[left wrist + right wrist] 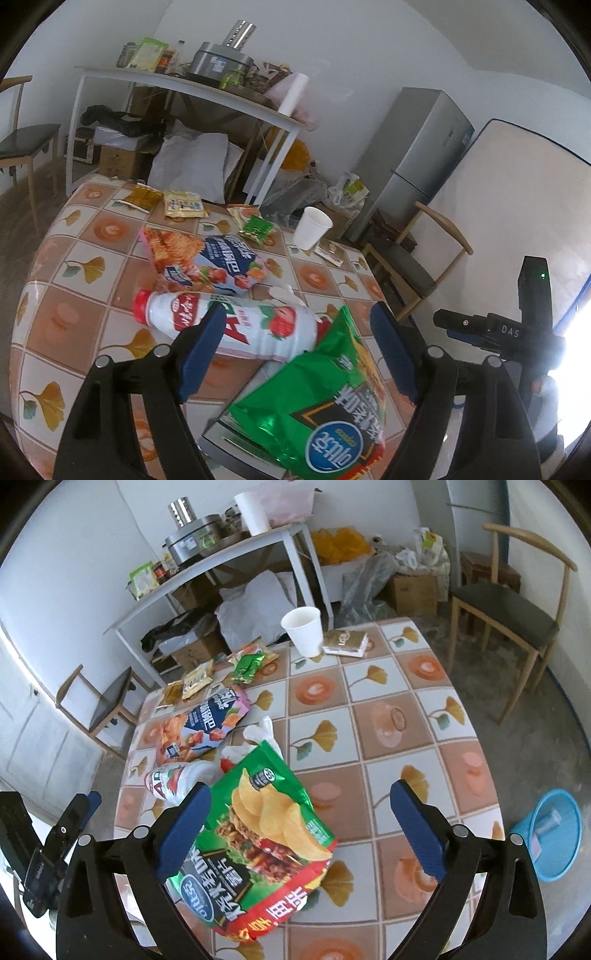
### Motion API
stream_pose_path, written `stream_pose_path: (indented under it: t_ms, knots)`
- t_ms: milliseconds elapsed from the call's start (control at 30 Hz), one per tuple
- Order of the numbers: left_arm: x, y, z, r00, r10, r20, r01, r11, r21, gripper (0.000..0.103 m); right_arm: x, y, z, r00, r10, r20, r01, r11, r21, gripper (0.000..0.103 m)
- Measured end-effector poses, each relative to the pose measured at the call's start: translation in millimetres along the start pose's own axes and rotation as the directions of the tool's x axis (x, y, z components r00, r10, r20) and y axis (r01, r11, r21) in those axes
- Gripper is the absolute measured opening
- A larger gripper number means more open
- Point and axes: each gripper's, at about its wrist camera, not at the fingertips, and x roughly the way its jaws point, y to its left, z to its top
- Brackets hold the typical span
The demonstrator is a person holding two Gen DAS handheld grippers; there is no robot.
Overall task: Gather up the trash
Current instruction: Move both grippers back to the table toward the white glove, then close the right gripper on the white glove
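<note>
A green chip bag lies on the tiled table. A white drink bottle with a red cap lies on its side beside it. A blue and orange snack bag, small wrappers and a white paper cup lie further back. My left gripper is open above the bottle and green bag. My right gripper is open above the green bag. Both are empty.
A blue waste basket stands on the floor right of the table. Wooden chairs stand around it. A cluttered white side table is behind. A flat gold box lies by the cup.
</note>
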Motion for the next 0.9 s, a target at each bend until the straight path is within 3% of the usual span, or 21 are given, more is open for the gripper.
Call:
stream_pose_path:
  t_ms: [533,900]
  knots:
    - [18,21,23,0.999,0.048,-0.006,-0.048,0.998,-0.040,0.078,17,9,30,0.996,0.084,-0.019,-0.084,0.996,-0.027,0.093]
    - [25,50,36,0.996,0.079,-0.036,-0.081,0.993,-0.080,0.078,35,-11,50,0.975,0.211,-0.067,-0.205,0.975,0.083,0.092]
